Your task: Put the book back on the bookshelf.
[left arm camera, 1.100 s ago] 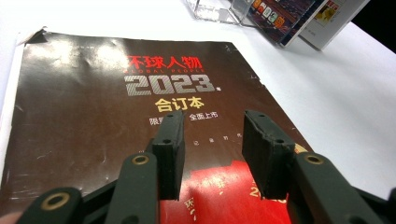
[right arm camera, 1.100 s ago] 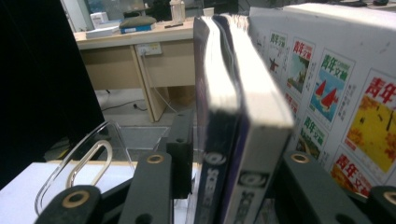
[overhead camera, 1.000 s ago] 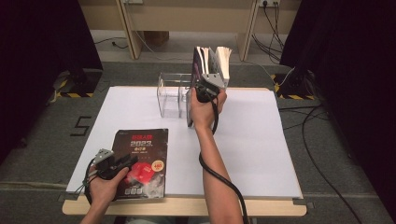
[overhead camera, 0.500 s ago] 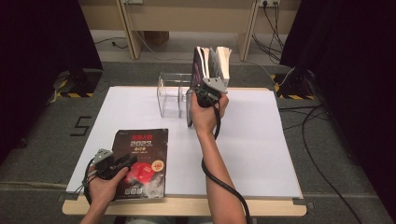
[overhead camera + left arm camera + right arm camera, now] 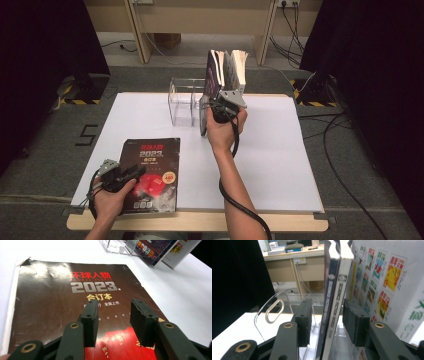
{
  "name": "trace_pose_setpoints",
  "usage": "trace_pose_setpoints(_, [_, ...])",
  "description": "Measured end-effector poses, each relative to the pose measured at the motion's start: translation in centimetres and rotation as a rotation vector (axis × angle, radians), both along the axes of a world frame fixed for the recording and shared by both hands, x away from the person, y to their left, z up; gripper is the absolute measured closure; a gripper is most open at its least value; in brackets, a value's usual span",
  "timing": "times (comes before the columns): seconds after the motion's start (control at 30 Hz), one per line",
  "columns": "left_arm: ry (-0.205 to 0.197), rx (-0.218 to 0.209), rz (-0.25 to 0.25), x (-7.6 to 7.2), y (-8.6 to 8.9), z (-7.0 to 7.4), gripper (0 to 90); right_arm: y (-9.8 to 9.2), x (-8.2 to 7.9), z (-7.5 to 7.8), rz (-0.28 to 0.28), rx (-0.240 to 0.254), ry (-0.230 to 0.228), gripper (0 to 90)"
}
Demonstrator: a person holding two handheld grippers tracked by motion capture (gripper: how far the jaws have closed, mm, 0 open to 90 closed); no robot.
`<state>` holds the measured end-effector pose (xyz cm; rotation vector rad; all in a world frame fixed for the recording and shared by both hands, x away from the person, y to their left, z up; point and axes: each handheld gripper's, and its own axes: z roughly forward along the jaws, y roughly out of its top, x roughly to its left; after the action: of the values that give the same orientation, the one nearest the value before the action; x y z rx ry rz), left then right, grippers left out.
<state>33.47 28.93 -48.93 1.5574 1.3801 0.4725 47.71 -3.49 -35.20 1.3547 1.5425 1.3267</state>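
Leftmost, the left gripper [image 5: 131,172] is held with fingers apart over the dark magazine [image 5: 150,172] lying flat on the desk [image 5: 280,165]. Rightward, the right gripper's [image 5: 325,320] fingers have just been opening around an upright book [image 5: 332,290] standing in the clear rack [image 5: 182,102].

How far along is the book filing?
Done: two books stand upright in the clear rack. In hand: the right gripper has just been opening, its jaws apart either side of a dark spine. Left: the 2023 magazine lies flat, the left gripper open over it.
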Motion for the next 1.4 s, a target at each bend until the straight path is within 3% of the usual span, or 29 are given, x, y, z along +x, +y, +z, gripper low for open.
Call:
trace_pose_setpoints(0.47, [0.004,0.018,0.018,0.1,0.3,0.3,57.1,-1.0,-1.8,-0.7,0.028,0.000,0.038,60.4])
trace_pose_setpoints(0.83, [0.029,0.038,0.075,0.7,1.4,0.6,57.4,-1.1,-2.8,-1.5,0.072,0.013,0.100,64.3])
trace_pose_setpoints(1.07, [0.042,0.079,0.155,1.5,3.4,1.1,60.2,-1.4,-3.3,-2.9,0.112,0.005,0.207,69.4])
trace_pose_setpoints(1.17, [0.065,0.099,0.169,1.9,4.2,0.9,65.8,-1.4,-3.4,-3.7,0.126,-0.013,0.242,70.2])
trace_pose_setpoints(1.33, [0.109,0.092,0.186,2.6,4.8,0.5,68.4,-1.5,-3.4,-5.1,0.144,-0.026,0.316,73.2])
trace_pose_setpoints(1.4, [0.122,0.090,0.191,2.9,4.9,0.5,68.5,-1.5,-3.4,-5.3,0.145,-0.031,0.324,73.6])
